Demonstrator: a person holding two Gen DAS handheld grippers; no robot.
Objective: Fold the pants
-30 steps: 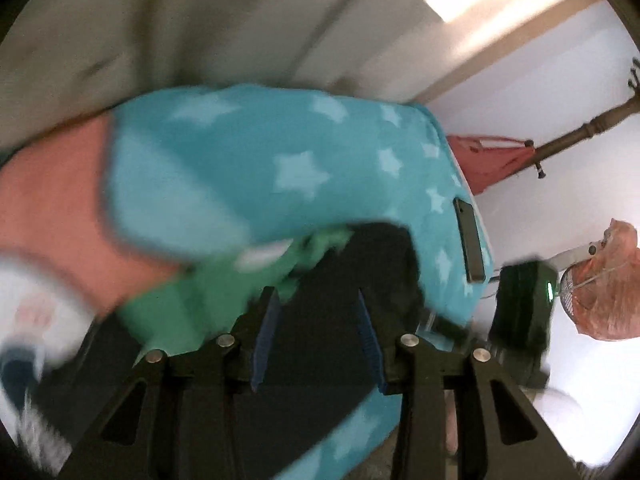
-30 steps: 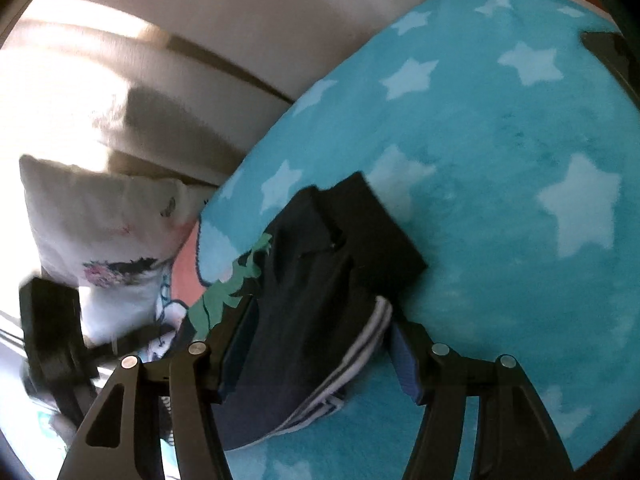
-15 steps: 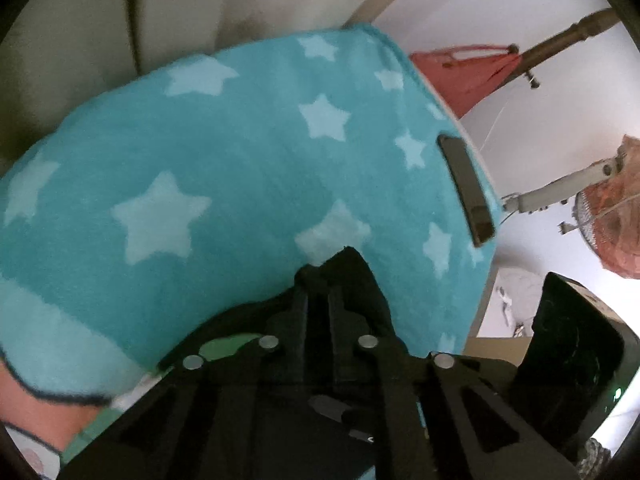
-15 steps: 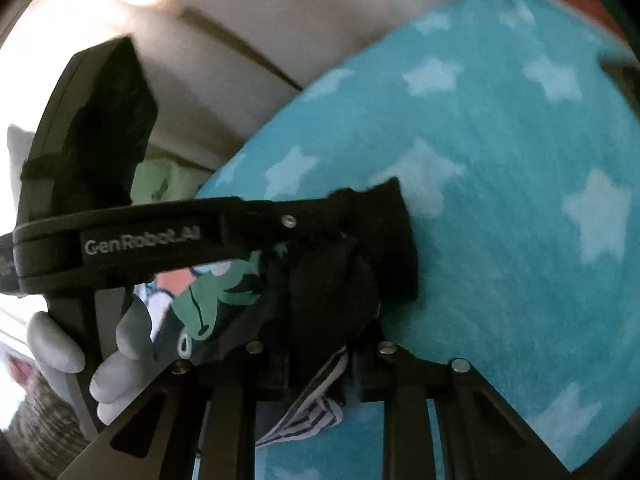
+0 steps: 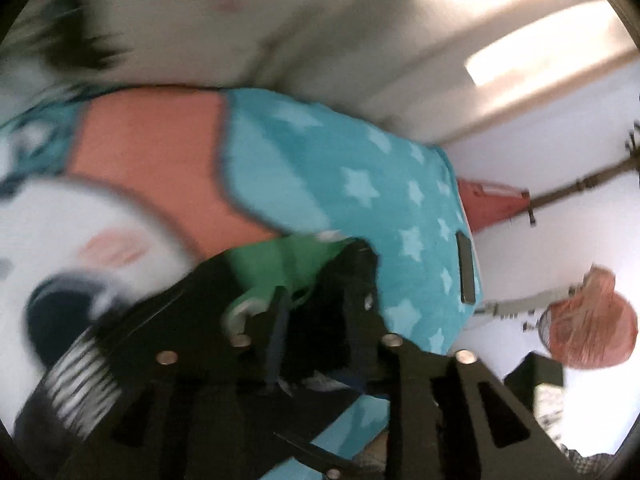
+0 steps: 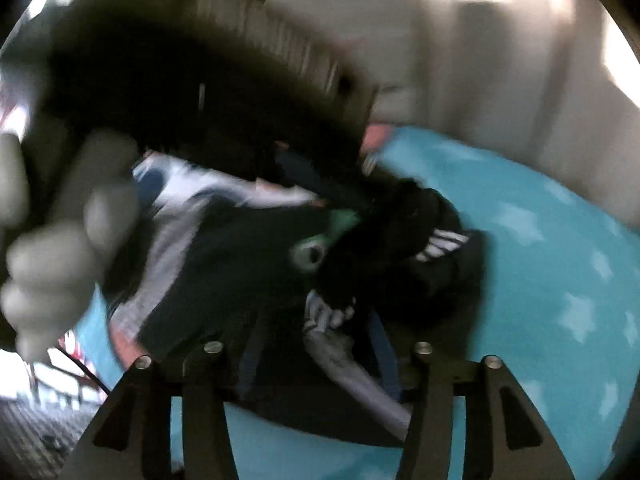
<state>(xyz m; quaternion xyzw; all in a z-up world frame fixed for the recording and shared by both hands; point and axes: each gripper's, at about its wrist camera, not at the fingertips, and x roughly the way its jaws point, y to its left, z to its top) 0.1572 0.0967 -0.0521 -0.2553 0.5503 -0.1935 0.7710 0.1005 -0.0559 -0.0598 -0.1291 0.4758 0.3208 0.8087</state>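
The dark pants (image 6: 248, 280) with a green print (image 6: 316, 248) and a white-striped waistband (image 6: 444, 244) lie bunched on a teal star-patterned blanket (image 6: 540, 280). In the left wrist view the pants (image 5: 312, 340) sit between the fingers of my left gripper (image 5: 318, 300), which is open around the cloth. My right gripper (image 6: 316, 340) is open over the pants, with a striped fold between its fingers. The other gripper and a gloved hand (image 6: 72, 248) fill the upper left of the right wrist view. Both views are blurred.
The blanket (image 5: 360, 184) also has an orange and white pattern (image 5: 152, 152). A dark flat object (image 5: 466, 268) lies near the blanket's right edge. A beige sofa back (image 5: 280, 20), a red cloth (image 5: 492, 204) and a fan in orange wrap (image 5: 584, 328) stand beyond.
Both grippers were shut on the pants half a second ago and are now open. Both cameras have swung; the pants lie more bunched, and the left gripper now looms close before the right camera.
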